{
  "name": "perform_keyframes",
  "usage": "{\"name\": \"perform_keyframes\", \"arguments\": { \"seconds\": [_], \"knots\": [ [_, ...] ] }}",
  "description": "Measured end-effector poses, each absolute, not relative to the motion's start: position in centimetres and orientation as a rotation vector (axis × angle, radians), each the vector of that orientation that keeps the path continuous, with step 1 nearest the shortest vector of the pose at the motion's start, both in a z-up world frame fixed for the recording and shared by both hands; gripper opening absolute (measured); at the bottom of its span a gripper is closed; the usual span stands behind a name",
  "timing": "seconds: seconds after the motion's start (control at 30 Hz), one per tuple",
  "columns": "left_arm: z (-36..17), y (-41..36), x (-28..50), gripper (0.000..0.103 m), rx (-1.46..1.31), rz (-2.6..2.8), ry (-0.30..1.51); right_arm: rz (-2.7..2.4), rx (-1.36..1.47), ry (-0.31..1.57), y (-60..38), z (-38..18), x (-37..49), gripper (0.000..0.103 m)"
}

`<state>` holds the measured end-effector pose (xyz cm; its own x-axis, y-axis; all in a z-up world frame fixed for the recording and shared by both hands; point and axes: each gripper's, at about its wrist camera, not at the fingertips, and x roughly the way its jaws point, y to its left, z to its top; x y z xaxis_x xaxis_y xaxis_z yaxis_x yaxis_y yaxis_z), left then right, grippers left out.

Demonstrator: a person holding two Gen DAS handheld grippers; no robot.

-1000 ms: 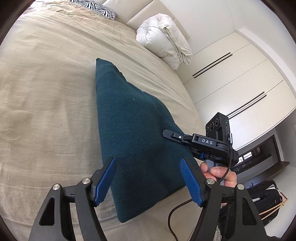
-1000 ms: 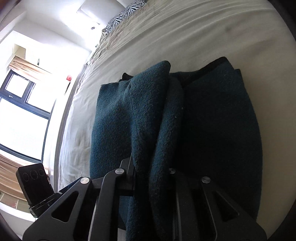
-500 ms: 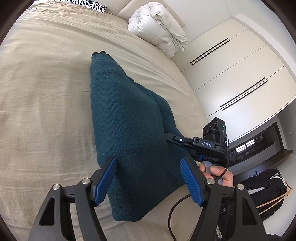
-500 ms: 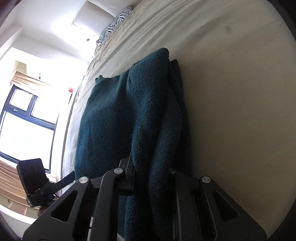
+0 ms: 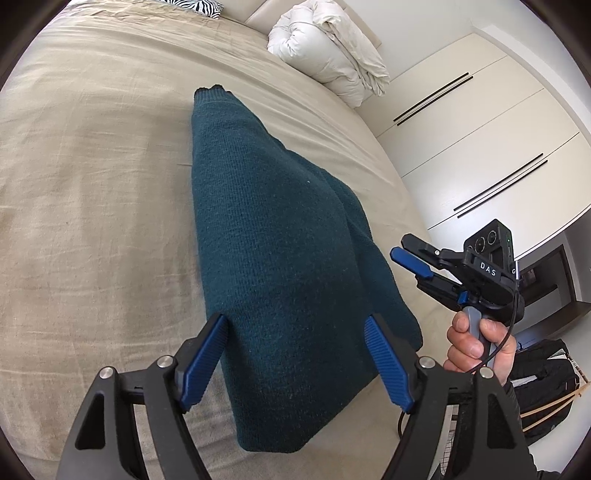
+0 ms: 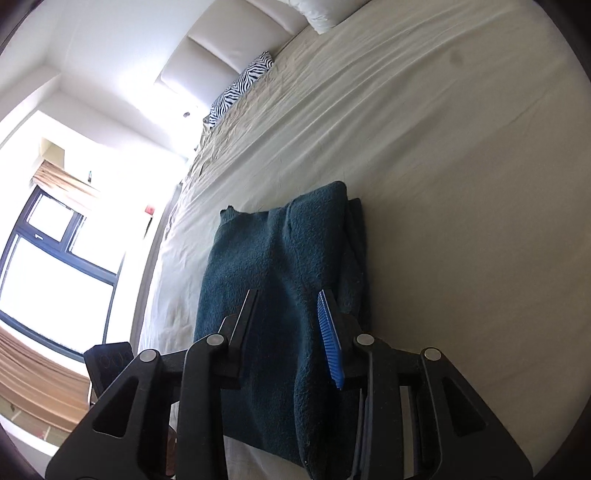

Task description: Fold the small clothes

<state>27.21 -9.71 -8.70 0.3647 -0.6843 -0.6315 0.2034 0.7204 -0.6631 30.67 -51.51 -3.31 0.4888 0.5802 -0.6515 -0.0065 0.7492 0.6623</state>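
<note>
A dark teal knitted garment (image 5: 280,236) lies folded in a long narrow stack on the beige bed sheet (image 5: 92,177). It also shows in the right wrist view (image 6: 280,266). My left gripper (image 5: 295,362) is open and empty, hovering over the garment's near end. My right gripper (image 6: 291,332) is open, its jaws apart just above the garment's near edge, holding nothing. In the left wrist view the right gripper (image 5: 417,266) is held off the garment's right side, by the bed's edge.
A rolled white duvet (image 5: 328,48) lies at the head of the bed beside a zebra-print pillow (image 5: 195,5). White wardrobe doors (image 5: 480,147) stand to the right. A dark bag (image 5: 546,387) sits on the floor. A window (image 6: 48,266) is on the left.
My right gripper opened and let go of the garment's folded edge, then drew back. The garment now rests flat on the bed. My left gripper stayed open.
</note>
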Motion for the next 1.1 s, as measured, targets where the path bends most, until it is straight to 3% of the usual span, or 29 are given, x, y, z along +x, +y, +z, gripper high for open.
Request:
{"name": "perform_keyframes", "arguments": {
  "seconds": [0.23,0.3,0.37,0.9,1.1],
  "knots": [
    [-9.0,-10.3,27.8,0.079,-0.513,-0.596,1.068,0.344,0.589,1.129,-47.0,-6.8,31.9,0.029],
    [-9.4,-10.4,27.7,0.079,-0.515,-0.592,1.078,0.328,0.550,1.130,-46.7,-6.6,32.0,0.013],
    [-9.8,-10.8,27.6,0.079,-0.511,-0.594,1.090,0.293,0.515,1.136,-46.8,-6.4,31.9,0.008],
    [-9.9,-12.0,27.7,0.079,-0.486,-0.597,1.098,0.333,0.567,1.163,-47.2,-7.9,30.3,0.008],
    [-10.0,-12.0,27.5,0.079,-0.486,-0.602,1.093,0.284,0.578,1.079,-47.9,-7.6,29.8,0.005]
  ]
}}
